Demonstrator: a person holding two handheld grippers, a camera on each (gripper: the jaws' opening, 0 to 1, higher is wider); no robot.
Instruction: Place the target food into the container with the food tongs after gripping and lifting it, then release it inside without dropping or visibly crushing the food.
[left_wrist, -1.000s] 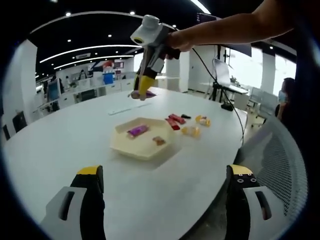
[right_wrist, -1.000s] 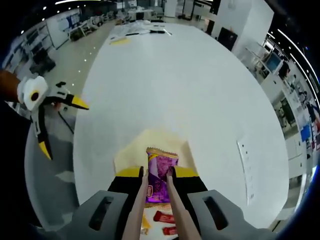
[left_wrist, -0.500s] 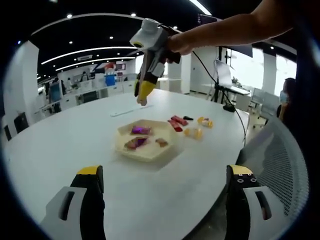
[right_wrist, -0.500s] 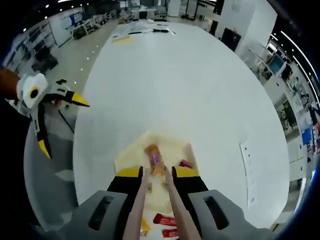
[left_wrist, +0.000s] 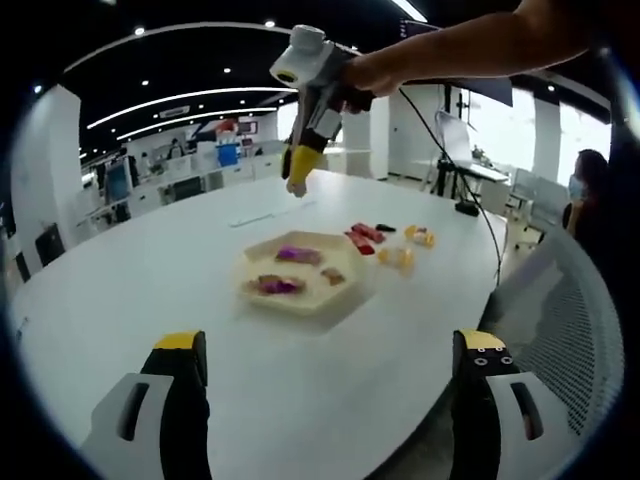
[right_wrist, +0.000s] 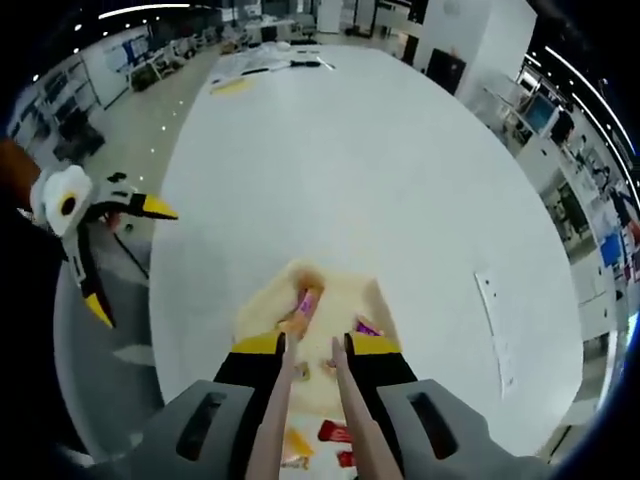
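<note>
- The right gripper carries the food tongs; the tong tips stand slightly apart over the container with nothing between them.
- The left gripper hangs over the near table edge with its jaws spread wide, empty.
- The container, a pale hexagonal tray, sits on the white table and holds two purple-wrapped snacks plus a small brown piece.
- Further wrapped snacks, red and yellow, lie on the table just beside the tray.
- Judged handling: each packet is light and soft, with slick crinkly film. Grip across the middle of its width, with light pressure only, to avoid slip or crushing.
</note>
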